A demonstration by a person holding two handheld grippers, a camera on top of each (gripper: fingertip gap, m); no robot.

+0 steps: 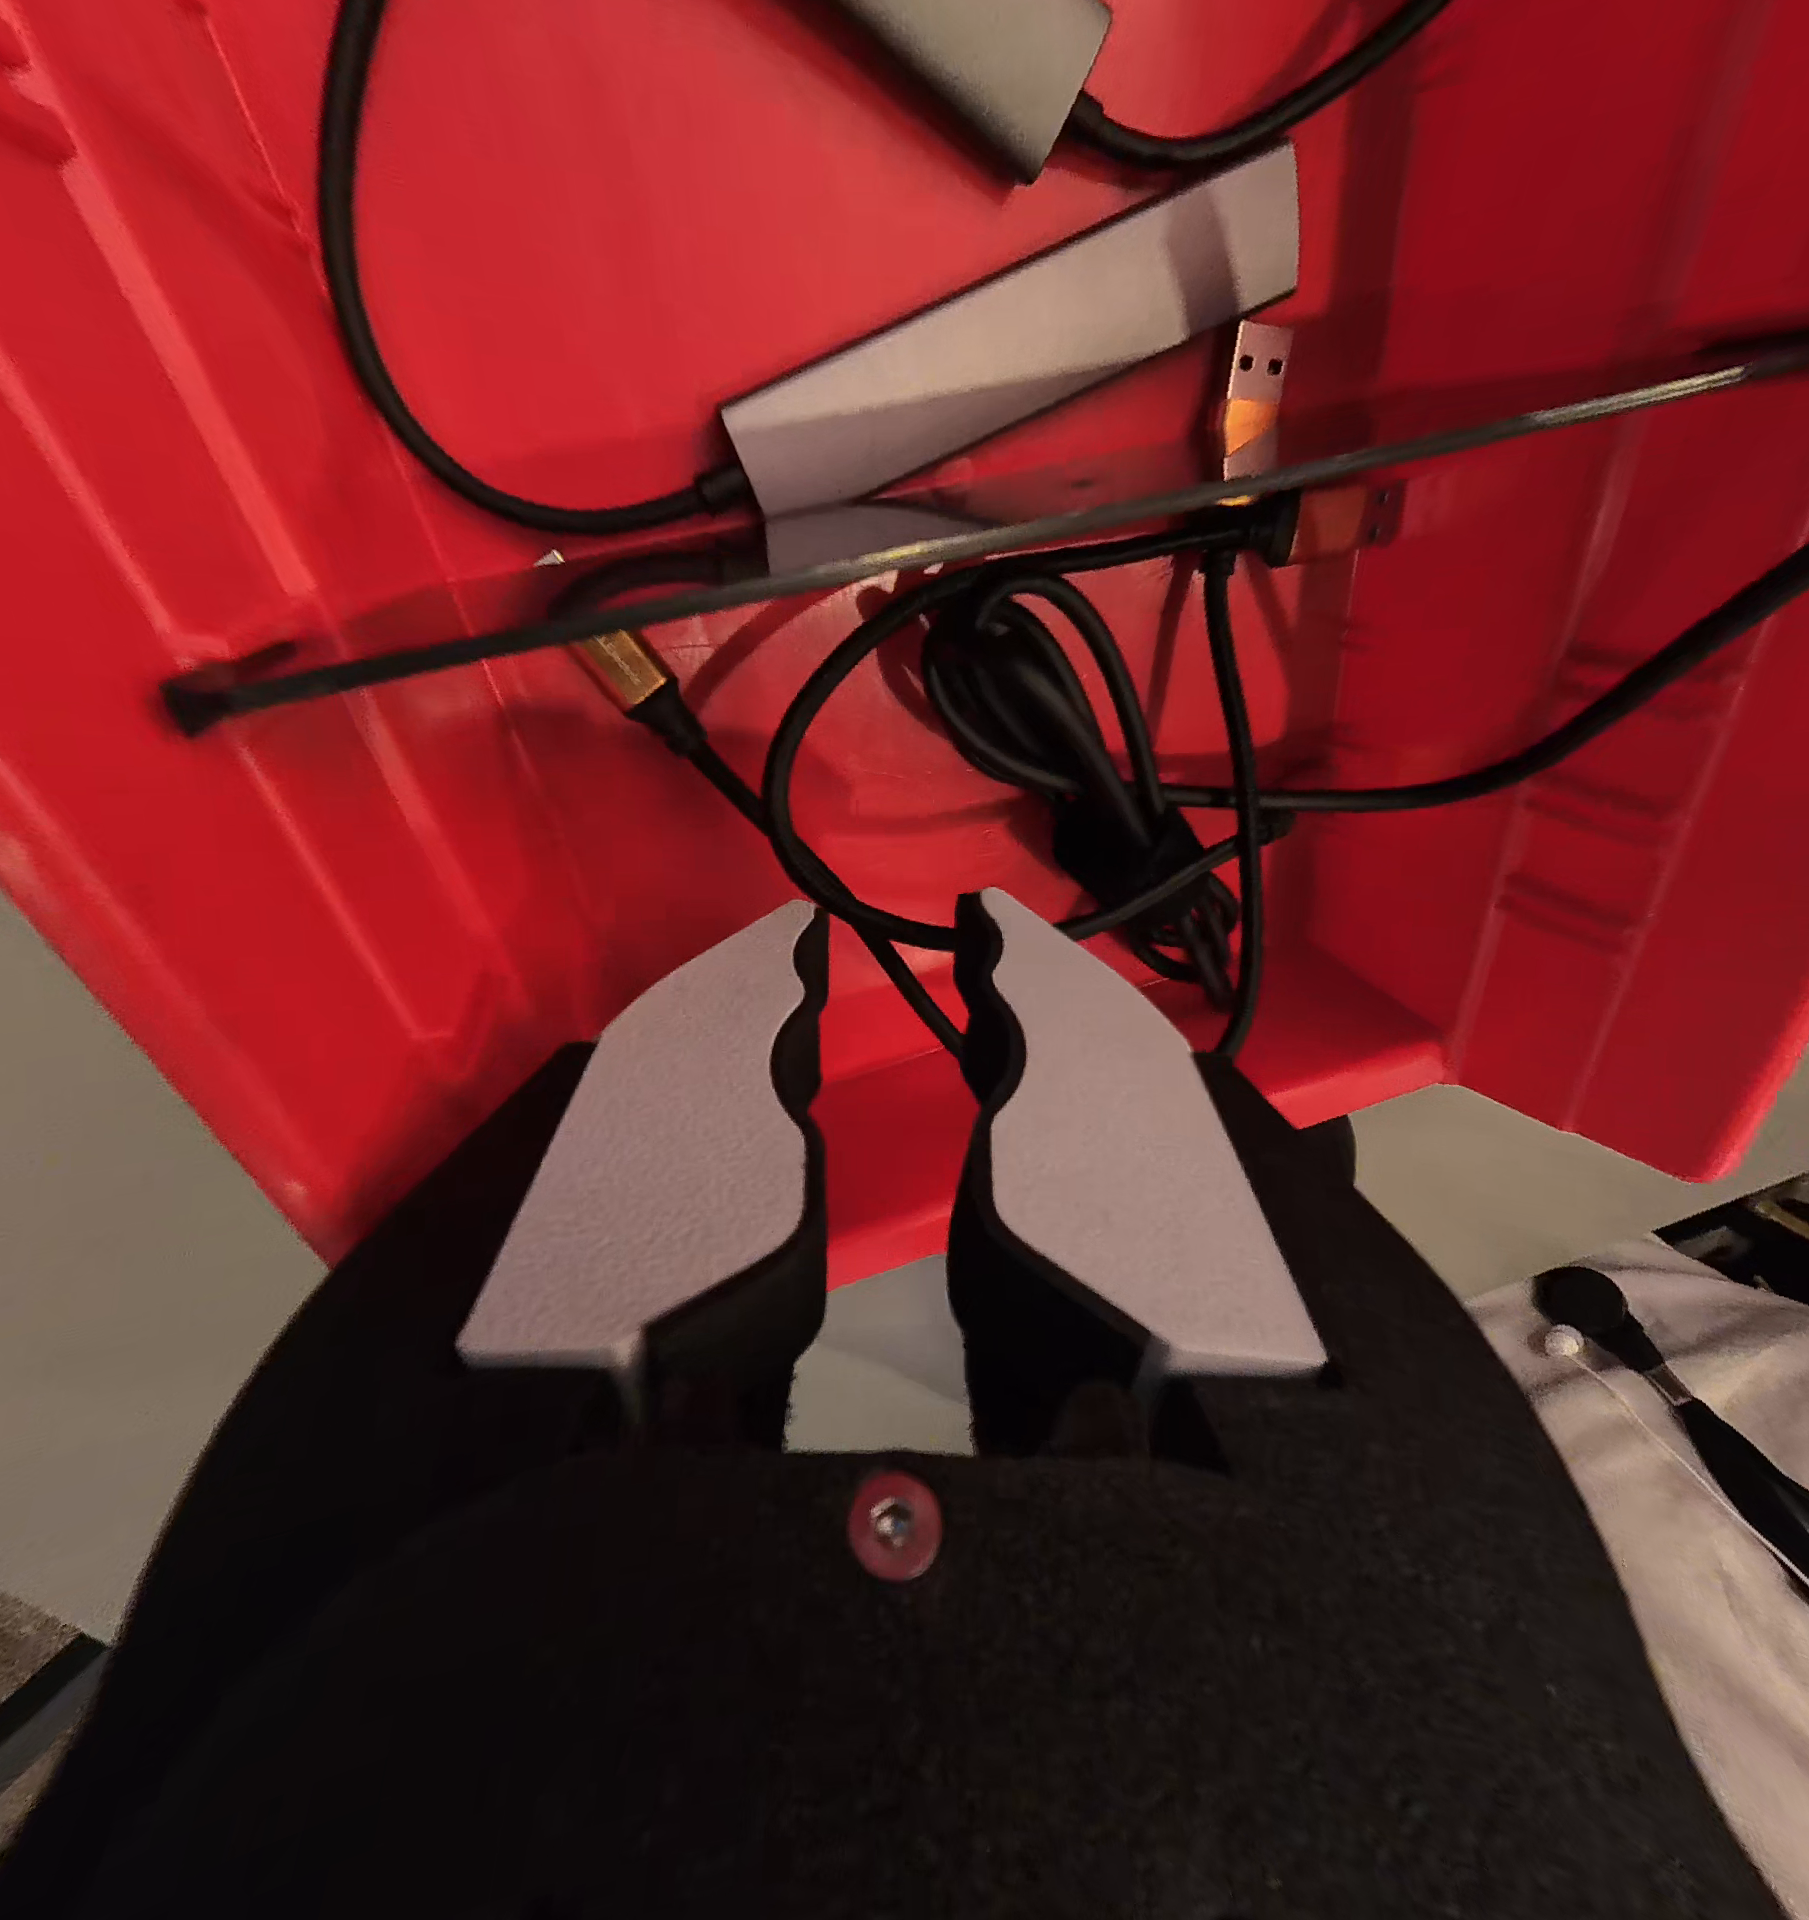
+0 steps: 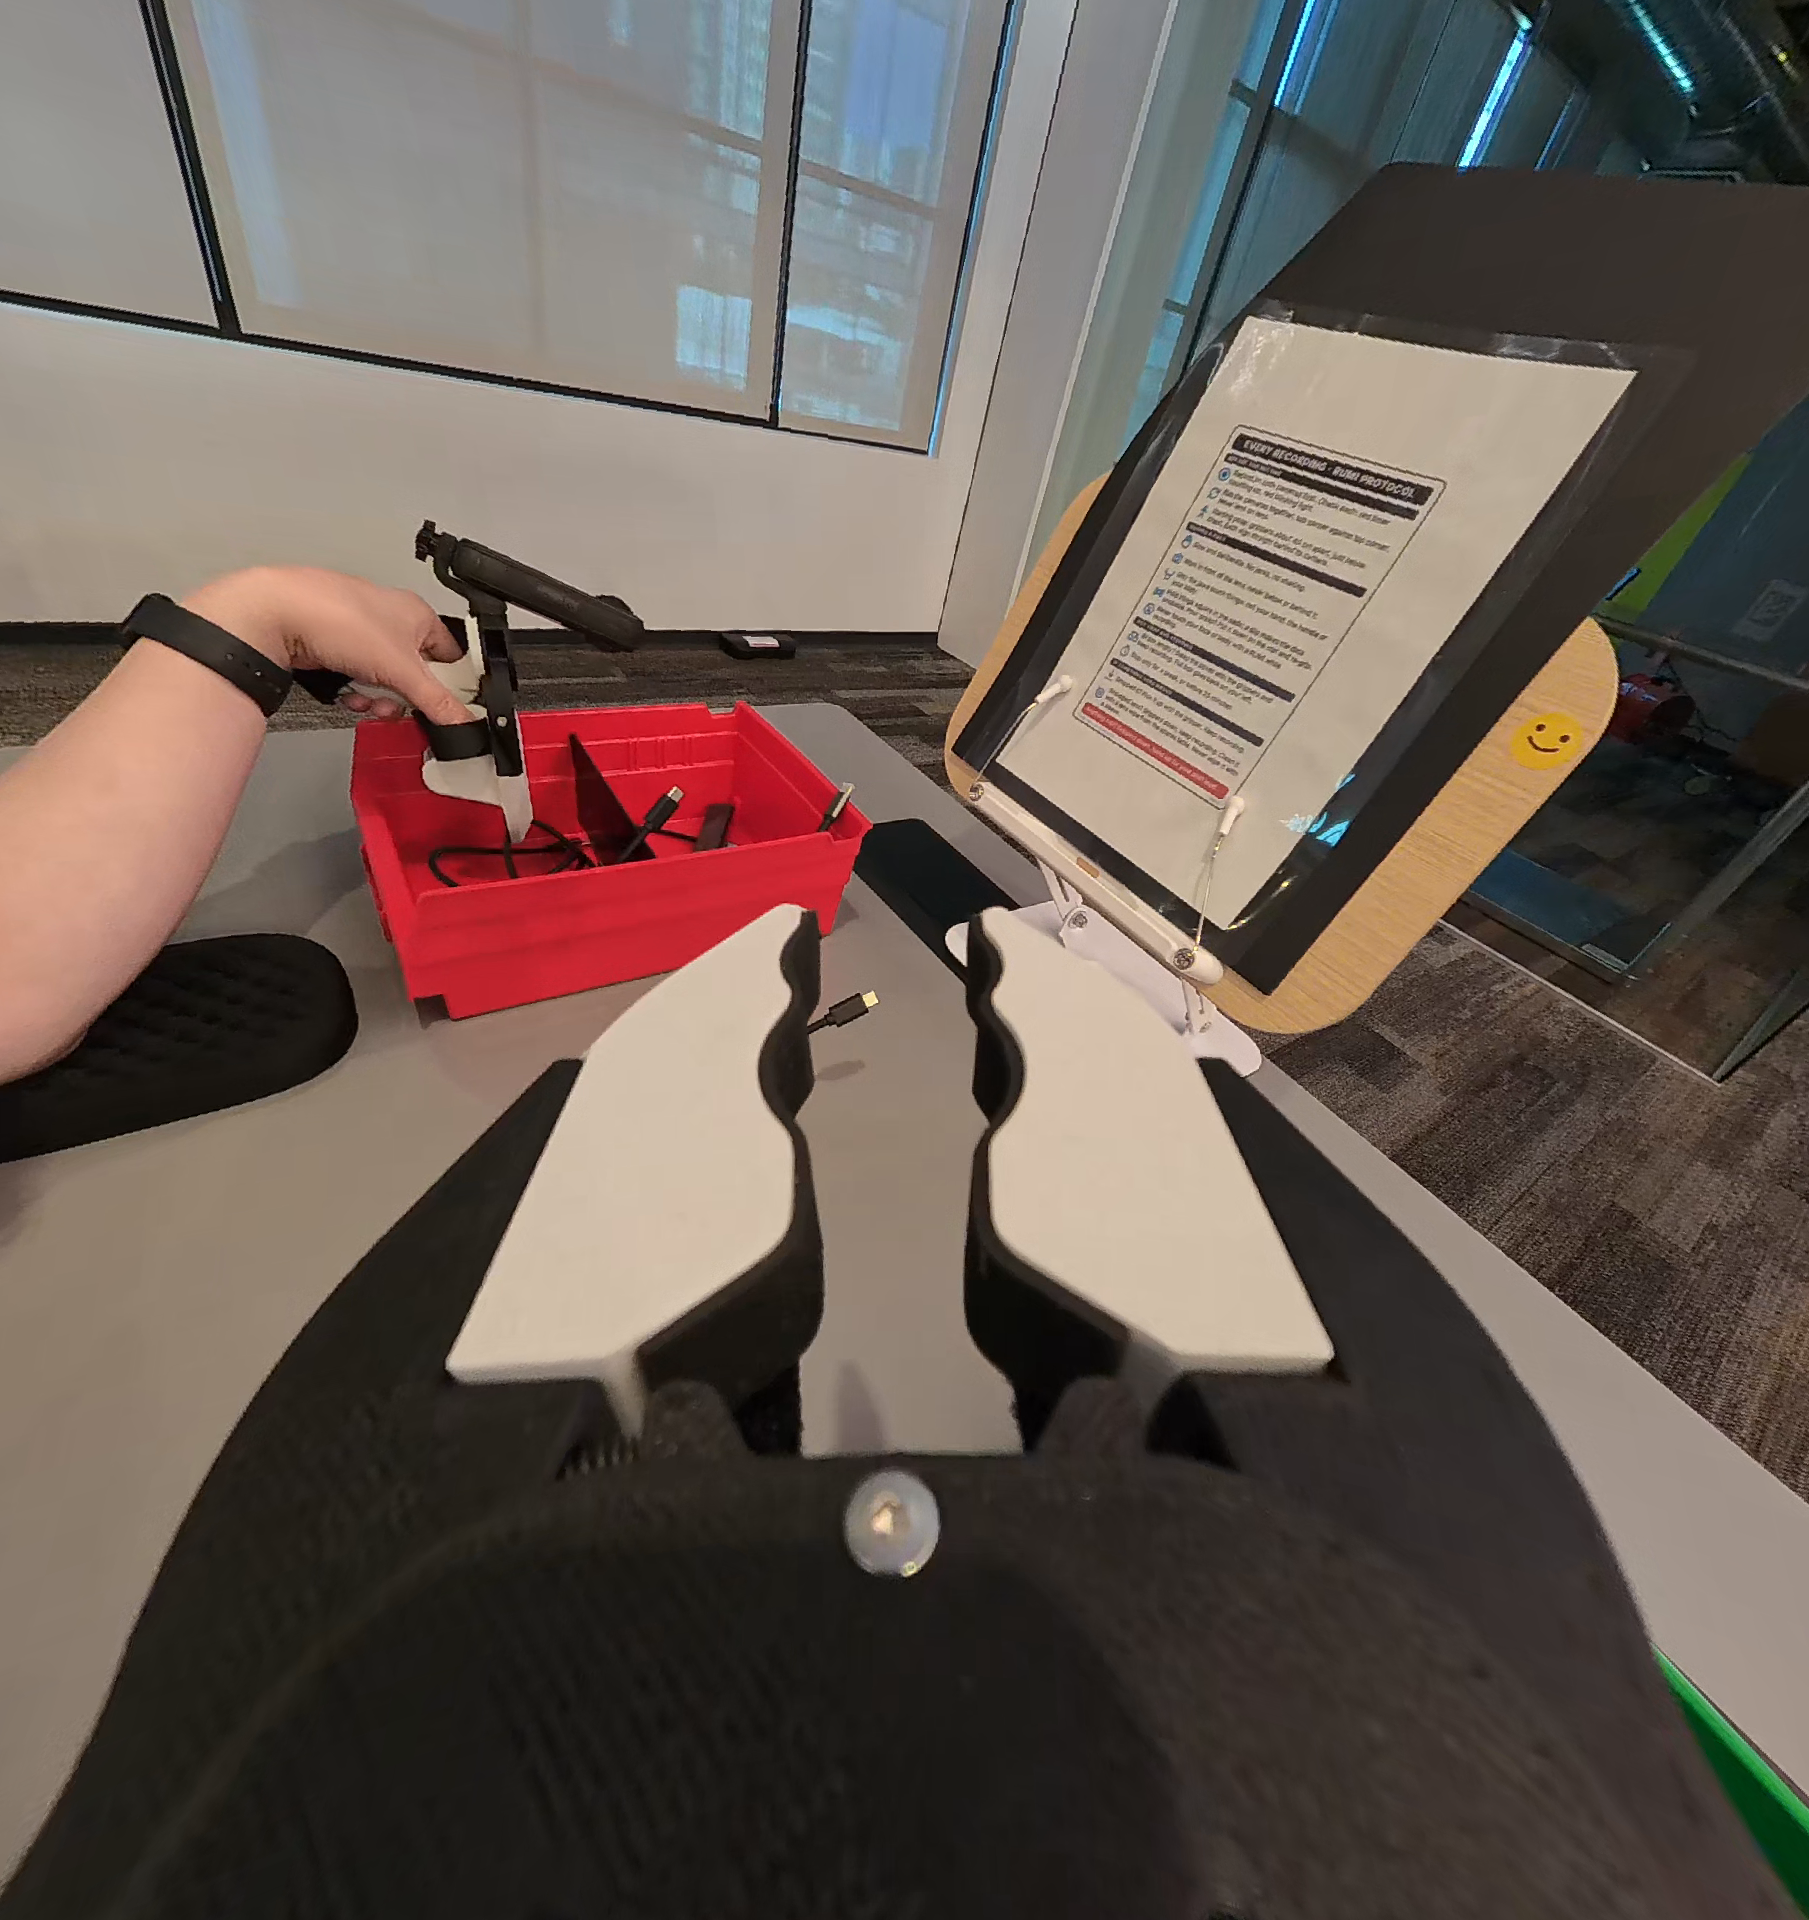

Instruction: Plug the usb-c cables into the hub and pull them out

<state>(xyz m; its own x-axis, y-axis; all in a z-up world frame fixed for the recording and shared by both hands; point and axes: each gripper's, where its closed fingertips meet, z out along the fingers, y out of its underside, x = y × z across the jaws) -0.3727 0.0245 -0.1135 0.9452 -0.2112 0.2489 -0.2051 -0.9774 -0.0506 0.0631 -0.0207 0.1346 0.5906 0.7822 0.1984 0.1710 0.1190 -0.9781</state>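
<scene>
Currently the grey hub (image 1: pixel 1004 353) lies flat in the red bin (image 1: pixel 256 520), long axis diagonal, its cable end toward lower left. Left gripper (image 1: pixel 889 914) hangs inside the bin, jaws parted, a black cable (image 1: pixel 921 997) running between its fingers, grip not confirmed. Right gripper (image 2: pixel 892 920) hovers over the grey table (image 2: pixel 152 1351), jaws apart, empty; a loose usb-c plug (image 2: pixel 858 1004) sits just ahead.

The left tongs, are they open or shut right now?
Open: the left tongs show a clear gap between fingertips, with black cables visible beyond, ungripped.
</scene>
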